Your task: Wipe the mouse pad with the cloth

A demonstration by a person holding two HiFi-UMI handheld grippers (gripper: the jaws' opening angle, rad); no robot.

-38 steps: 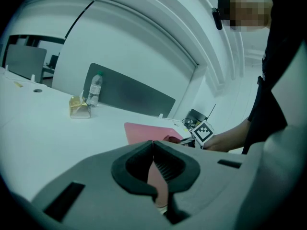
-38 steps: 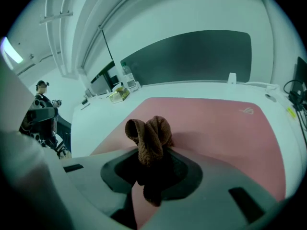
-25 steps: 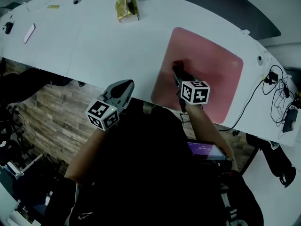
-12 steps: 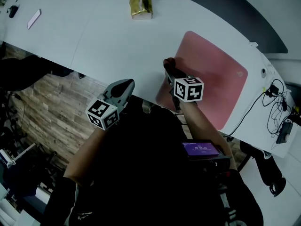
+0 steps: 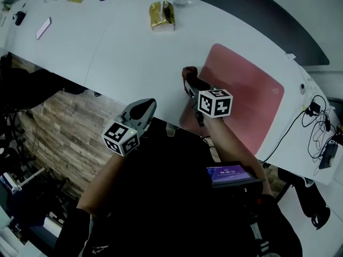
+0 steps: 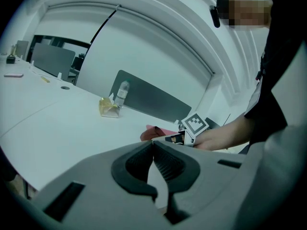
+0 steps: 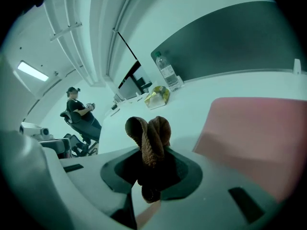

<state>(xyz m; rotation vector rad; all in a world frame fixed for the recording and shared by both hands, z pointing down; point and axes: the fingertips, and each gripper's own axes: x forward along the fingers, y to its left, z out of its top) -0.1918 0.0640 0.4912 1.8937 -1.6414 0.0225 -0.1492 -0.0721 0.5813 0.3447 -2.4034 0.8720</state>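
A pink mouse pad [image 5: 241, 92] lies on the white table [image 5: 118, 47] at the right; it also fills the right side of the right gripper view as mouse pad [image 7: 261, 128]. My right gripper [image 5: 188, 79] is shut on a bunched dark brown cloth [image 7: 149, 138], which in the head view is the cloth [image 5: 188, 72] just left of the pad's near left edge, over bare table. My left gripper [image 5: 143, 110] hangs off the table's near edge, shut with nothing between its jaws [image 6: 153, 145].
A gold foil packet [image 5: 162, 15] and a water bottle [image 7: 168, 73] stand at the table's far side. A phone [image 5: 43, 28] lies far left. Cables [image 5: 316, 122] trail off the right end. A person sits in a chair [image 7: 79, 116] in the distance.
My right gripper has slid left with the cloth, from on the pad's left part to just past its left edge. The left gripper has barely moved.
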